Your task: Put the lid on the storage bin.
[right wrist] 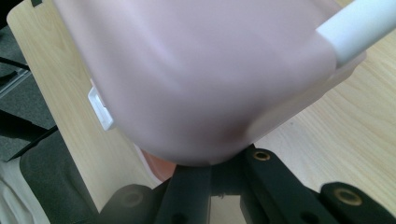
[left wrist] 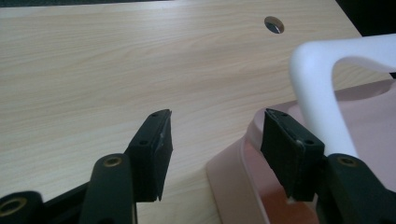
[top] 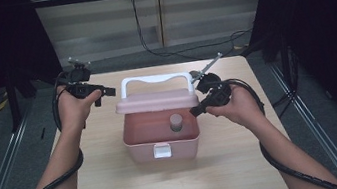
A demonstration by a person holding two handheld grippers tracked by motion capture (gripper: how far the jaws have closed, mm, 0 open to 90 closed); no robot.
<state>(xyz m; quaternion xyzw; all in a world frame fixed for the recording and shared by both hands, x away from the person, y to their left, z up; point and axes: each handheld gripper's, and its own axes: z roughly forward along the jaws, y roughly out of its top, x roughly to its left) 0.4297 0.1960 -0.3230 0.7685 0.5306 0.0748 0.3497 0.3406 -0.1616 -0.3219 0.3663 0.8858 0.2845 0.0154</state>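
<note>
A pink plastic box [top: 140, 150] stands mid-table with its pink lid [top: 155, 101] lifted. A white handle [top: 154, 79] sits on the lid, and a small brownish cylinder [top: 176, 121] stands inside the box. My right gripper [top: 195, 112] is shut on the lid's right edge. In the right gripper view the lid [right wrist: 201, 79] covers the jaw tips. My left gripper [top: 105, 96] hovers at the lid's left corner. In its own view the left gripper [left wrist: 217, 135] is open, one pad [left wrist: 289, 149] over the lid's corner [left wrist: 233, 177] beside the handle [left wrist: 322, 93], pressing on nothing.
The box's white latch [top: 162, 150] faces the person. The wooden table [top: 119, 182] has bare wood around the box and a cable hole [left wrist: 274, 24] near its far edge. Cables trail from both grippers over the forearms. Dark floor lies beyond the table's sides.
</note>
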